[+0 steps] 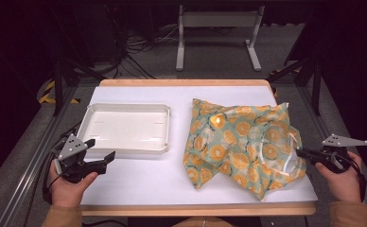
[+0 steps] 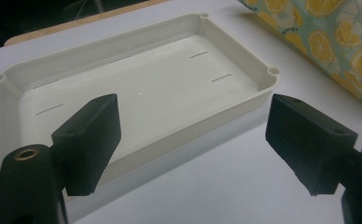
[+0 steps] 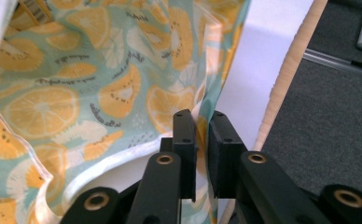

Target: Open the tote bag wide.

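Pinching rim of orange-print bag [image 1: 240,142], crumpled at frame right-center, w/ right gripper [image 3: 201,140] jaws narrowed onto the fabric, left gripper [image 2: 193,140] hanging wide open & empty by white tray [image 2: 244,100] at left — prob. best keeping pinch firm, lifting slow.

High view: above table's [image 1: 139,189] near edge, faces fwd/down, far off. Left gripper view: close, low, faces tray [image 2: 137,88] nr left edge. Right gripper view: v. close at bag [image 3: 76,93], right edge. All share bag.
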The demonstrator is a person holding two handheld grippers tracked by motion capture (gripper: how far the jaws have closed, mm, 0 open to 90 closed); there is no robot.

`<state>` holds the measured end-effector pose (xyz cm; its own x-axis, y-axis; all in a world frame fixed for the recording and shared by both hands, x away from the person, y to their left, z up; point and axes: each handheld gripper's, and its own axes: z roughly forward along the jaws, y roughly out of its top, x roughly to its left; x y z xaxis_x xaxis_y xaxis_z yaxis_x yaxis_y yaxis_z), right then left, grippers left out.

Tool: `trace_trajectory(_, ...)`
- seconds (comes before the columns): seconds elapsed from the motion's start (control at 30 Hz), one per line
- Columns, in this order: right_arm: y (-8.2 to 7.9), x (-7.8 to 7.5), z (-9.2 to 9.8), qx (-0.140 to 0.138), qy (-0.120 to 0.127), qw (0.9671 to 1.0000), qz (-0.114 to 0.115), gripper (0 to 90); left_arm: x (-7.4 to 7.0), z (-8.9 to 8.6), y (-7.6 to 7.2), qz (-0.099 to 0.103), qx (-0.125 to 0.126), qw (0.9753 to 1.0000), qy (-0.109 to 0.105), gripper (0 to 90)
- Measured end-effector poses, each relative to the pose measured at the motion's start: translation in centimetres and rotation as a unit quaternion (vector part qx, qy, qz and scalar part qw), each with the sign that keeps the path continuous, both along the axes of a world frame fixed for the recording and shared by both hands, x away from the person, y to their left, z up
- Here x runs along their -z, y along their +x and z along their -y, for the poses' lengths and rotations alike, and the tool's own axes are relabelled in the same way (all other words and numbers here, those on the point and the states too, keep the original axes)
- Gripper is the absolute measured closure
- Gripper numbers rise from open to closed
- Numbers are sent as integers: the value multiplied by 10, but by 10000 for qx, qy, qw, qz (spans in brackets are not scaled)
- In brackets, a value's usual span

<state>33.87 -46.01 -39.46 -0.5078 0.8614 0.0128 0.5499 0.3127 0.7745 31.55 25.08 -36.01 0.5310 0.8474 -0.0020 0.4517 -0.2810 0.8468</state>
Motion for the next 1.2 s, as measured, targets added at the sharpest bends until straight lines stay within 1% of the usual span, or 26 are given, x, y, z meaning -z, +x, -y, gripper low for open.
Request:
trace_trajectory(0.1, -2, -5, -2, -35, 20, 10000, 89, 856, 0, 0, 0, -1, 1, 10000, -2, 187)
trace_trajectory(0.33, -8, -18, -5, -95, 134, 9995, 282, 866, 0, 0, 0, -6, 1, 10000, -5, 187)
trace_trajectory(0.43, -11, -26, -10, -172, 151, 9989, 401, 867, 1, 1, 0, 3, 3, 10000, -17, 187)
trace_trajectory(0.53, -13, -34, -17, -249, 148, 9983, 513, 867, 2, 3, 1, -27, 23, 10000, 21, 187)
trace_trajectory(0.57, -14, -39, -21, -291, 135, 9977, 603, 867, 2, 4, 1, -20, 37, 10000, 13, 187)
trace_trajectory(0.63, -16, -44, -25, -356, 150, 9968, 693, 867, 2, 4, 1, -25, 46, 10000, 16, 186)
trace_trajectory(0.7, -16, -47, -26, -374, 156, 9965, 726, 867, 2, 5, 1, -28, 51, 10000, 25, 186)
trace_trajectory(0.83, -19, -62, -38, -551, 194, 9940, 920, 867, 3, 6, 1, -29, 63, 10000, 31, 186)
trace_trajectory(0.93, -19, -70, -46, -707, 231, 9920, 1025, 868, 3, 7, 1, -36, 80, 10000, 40, 186)
trace_trajectory(1.0, -18, -76, -52, -785, 219, 9909, 1074, 868, 3, 8, 1, -60, 84, 9999, 42, 186)
trace_trajectory(1.1, -16, -88, -64, -991, 217, 9879, 1176, 868, 4, 9, 1, -73, 89, 9999, 32, 186)
trace_trajectory(1.2, -12, -96, -74, -1130, 219, 9857, 1227, 868, 4, 10, 2, -60, 96, 9999, 47, 186)
